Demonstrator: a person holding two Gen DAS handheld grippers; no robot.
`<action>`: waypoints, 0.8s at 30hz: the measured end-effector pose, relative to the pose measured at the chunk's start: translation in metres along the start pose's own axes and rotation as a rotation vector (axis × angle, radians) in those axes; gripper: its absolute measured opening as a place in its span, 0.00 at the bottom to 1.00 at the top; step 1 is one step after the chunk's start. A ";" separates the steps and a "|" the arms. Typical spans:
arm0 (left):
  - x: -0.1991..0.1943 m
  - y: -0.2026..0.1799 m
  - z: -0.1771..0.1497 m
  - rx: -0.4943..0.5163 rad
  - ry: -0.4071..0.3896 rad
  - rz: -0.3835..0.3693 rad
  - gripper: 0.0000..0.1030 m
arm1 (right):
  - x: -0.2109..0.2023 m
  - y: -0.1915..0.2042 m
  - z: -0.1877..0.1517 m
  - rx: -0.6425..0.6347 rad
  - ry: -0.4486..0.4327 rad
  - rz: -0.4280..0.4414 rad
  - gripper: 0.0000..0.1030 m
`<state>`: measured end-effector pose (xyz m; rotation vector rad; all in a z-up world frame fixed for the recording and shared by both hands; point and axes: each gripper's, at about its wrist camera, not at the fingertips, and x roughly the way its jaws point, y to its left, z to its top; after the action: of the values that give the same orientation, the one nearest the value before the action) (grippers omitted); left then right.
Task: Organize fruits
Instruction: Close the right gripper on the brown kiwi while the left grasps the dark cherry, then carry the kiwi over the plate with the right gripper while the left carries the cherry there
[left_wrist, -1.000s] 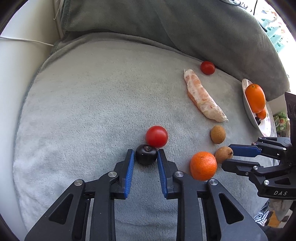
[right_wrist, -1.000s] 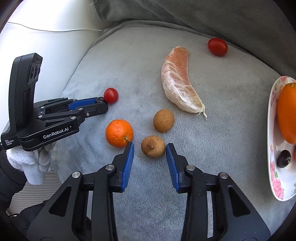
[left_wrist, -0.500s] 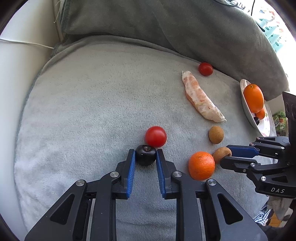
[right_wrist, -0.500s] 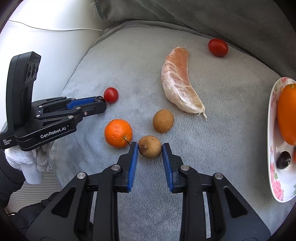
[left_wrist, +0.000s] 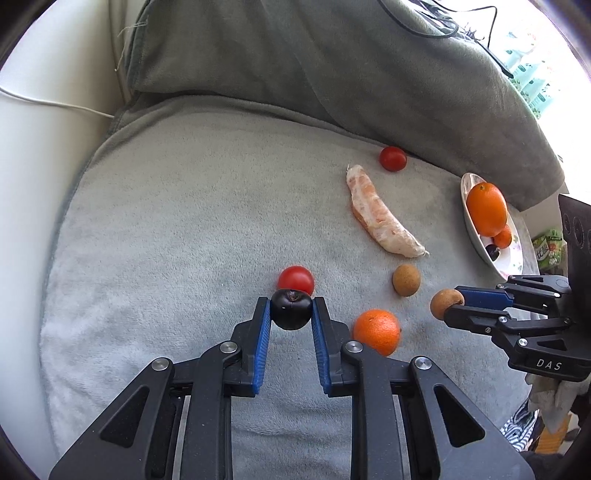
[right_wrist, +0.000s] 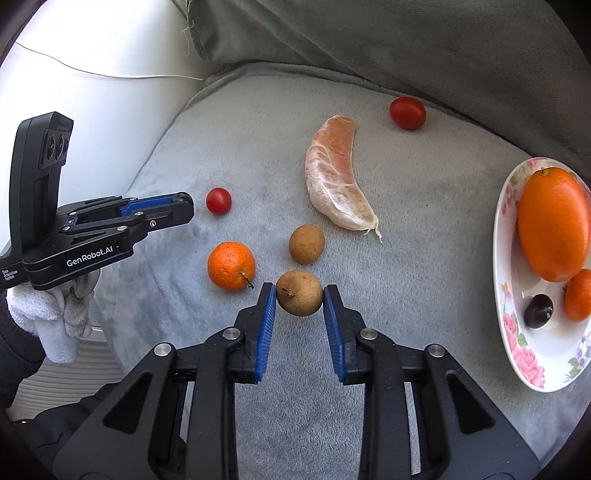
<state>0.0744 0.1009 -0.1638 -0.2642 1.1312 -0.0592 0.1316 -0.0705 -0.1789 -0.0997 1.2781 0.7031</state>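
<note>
now that our left gripper (left_wrist: 290, 314) has pinched the dark plum (left_wrist: 290, 308) and our right gripper (right_wrist: 300, 301) the brown longan (right_wrist: 299, 292), both lifted off the grey blanket (right_wrist: 424, 229), we judge them ready for the plate (right_wrist: 539, 373).

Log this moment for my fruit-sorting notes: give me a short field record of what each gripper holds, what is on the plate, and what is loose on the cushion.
left gripper: shut on dark plum
right gripper: shut on brown fruit
plate: large orange, small orange, dark fruit
loose on cushion: tangerine, second brown fruit, peeled citrus segment, two red tomatoes
plate position: right edge of cushion
</note>
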 end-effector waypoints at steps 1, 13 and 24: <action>-0.002 -0.001 0.001 0.000 -0.005 -0.006 0.20 | -0.004 -0.002 -0.001 0.006 -0.007 -0.001 0.27; -0.007 -0.044 0.016 0.073 -0.033 -0.070 0.20 | -0.047 -0.035 -0.013 0.082 -0.088 -0.034 0.27; 0.003 -0.099 0.023 0.171 -0.024 -0.135 0.20 | -0.090 -0.072 -0.028 0.148 -0.153 -0.088 0.27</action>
<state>0.1044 0.0084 -0.1334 -0.1882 1.0760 -0.2702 0.1363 -0.1783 -0.1293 0.0185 1.1672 0.5287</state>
